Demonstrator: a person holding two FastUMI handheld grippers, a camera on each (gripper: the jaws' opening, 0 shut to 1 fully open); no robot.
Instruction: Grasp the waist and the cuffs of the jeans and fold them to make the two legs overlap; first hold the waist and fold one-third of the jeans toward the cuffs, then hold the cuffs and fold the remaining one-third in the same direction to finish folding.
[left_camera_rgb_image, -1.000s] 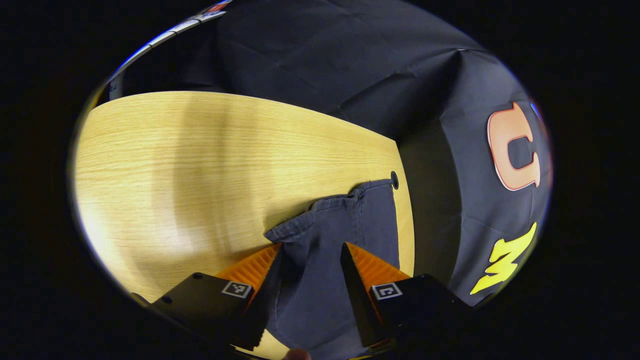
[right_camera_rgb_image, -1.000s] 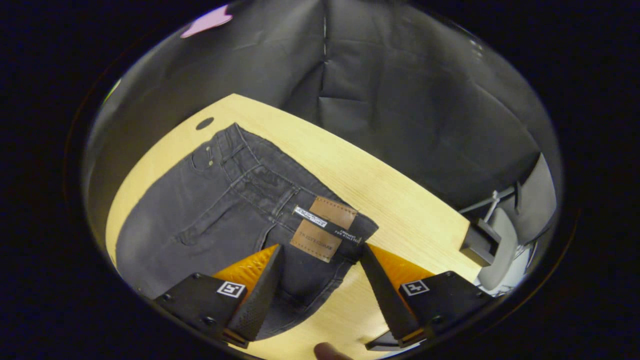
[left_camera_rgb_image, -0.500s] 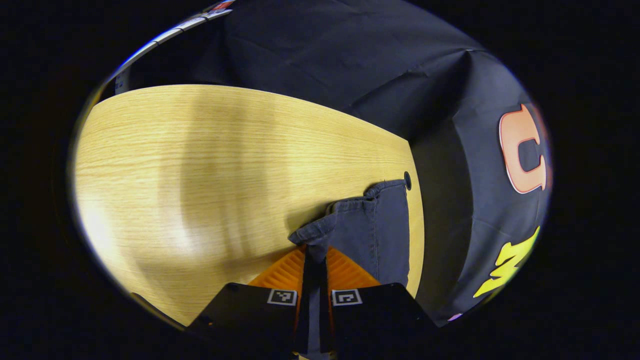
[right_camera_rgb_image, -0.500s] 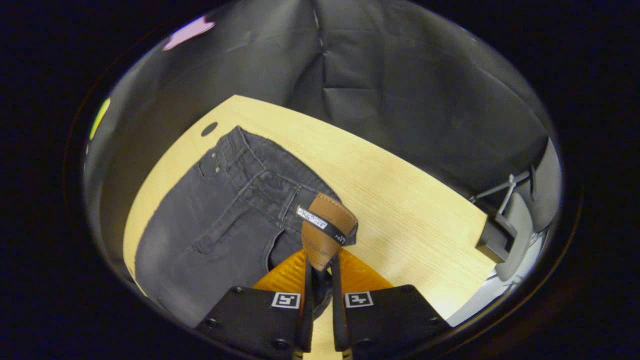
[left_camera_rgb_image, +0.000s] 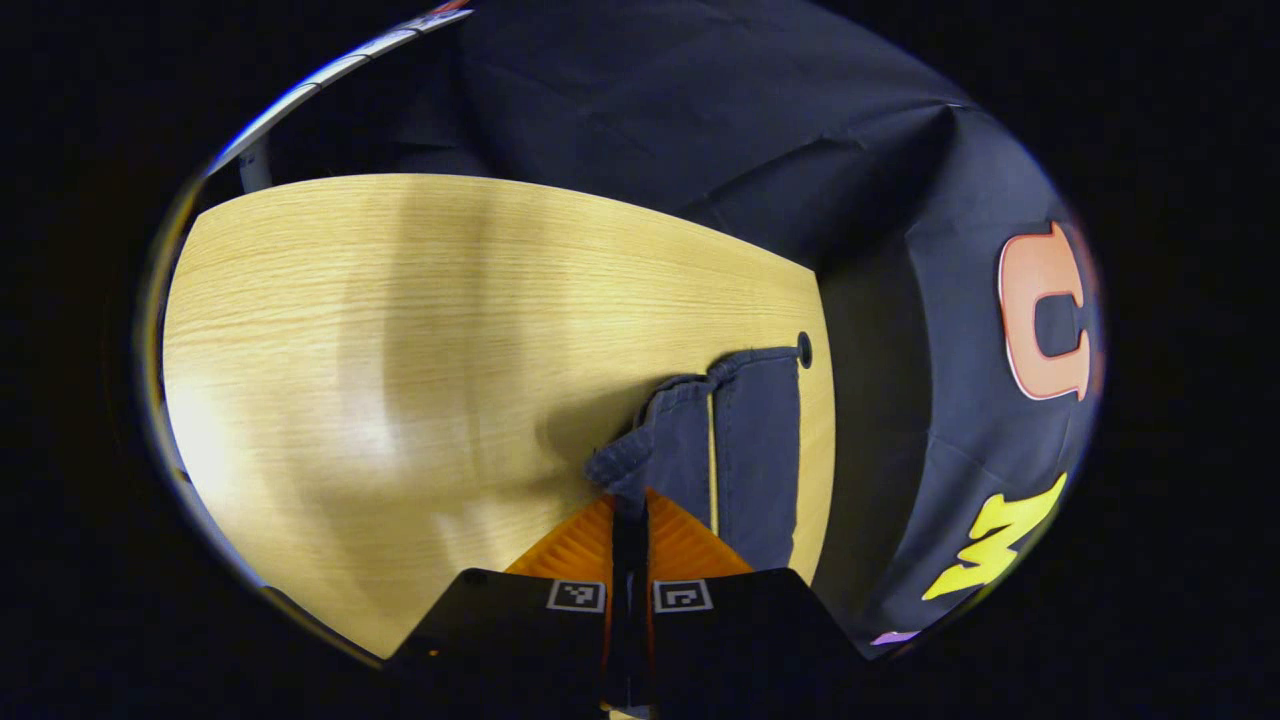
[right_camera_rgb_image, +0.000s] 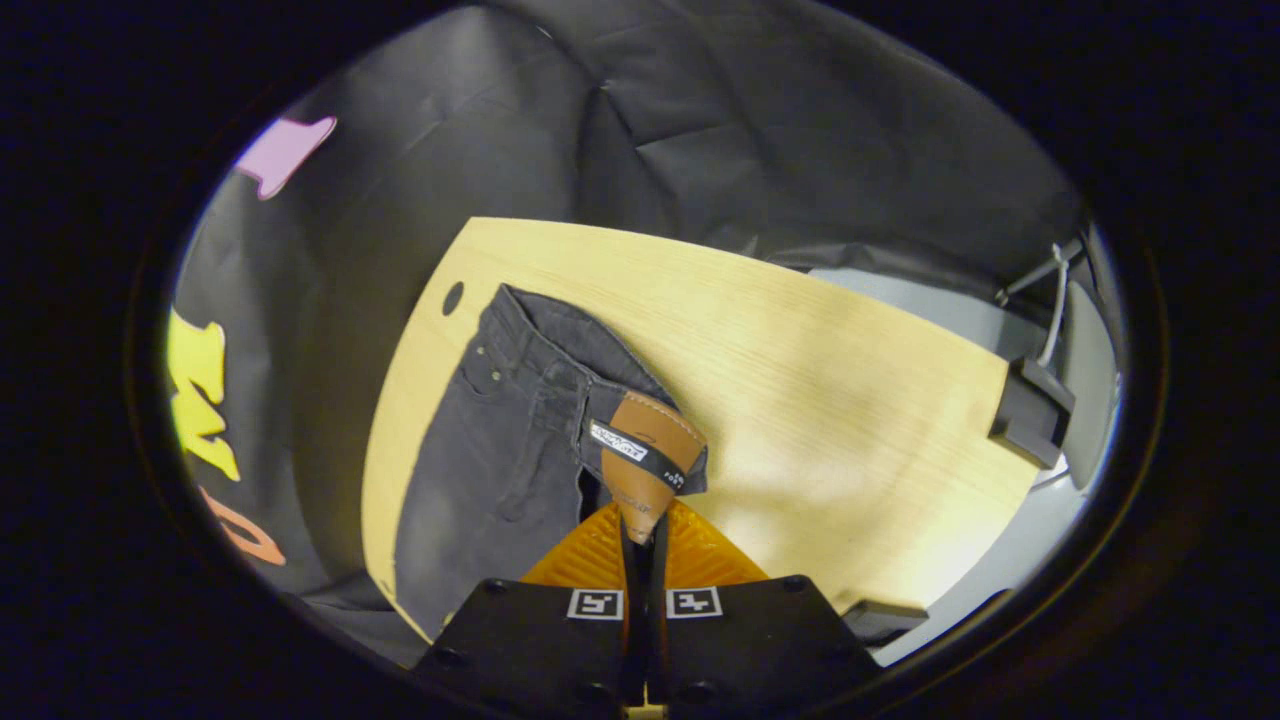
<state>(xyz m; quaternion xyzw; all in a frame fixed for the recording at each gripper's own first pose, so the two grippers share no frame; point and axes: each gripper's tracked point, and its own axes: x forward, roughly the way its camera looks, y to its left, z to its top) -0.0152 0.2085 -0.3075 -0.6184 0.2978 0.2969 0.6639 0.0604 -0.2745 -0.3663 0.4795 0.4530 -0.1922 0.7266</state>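
There is one pair of jeans (right_camera_rgb_image: 500, 440) on one wooden table (right_camera_rgb_image: 800, 400), and two grippers work on it. The left gripper (left_camera_rgb_image: 630, 505) has its fingers pressed together on the hem of one cuff (left_camera_rgb_image: 640, 455), which is lifted a little from the table. The second cuff (left_camera_rgb_image: 760, 440) lies flat just beside it, near the table edge and a small hole (left_camera_rgb_image: 803, 350) in the board. The right gripper (right_camera_rgb_image: 640, 530) is also closed, and it pinches the waist at the brown patch (right_camera_rgb_image: 645, 455), which stands up above its tips. The rest of the jeans lies flat, to the left of this gripper, along the table edge.
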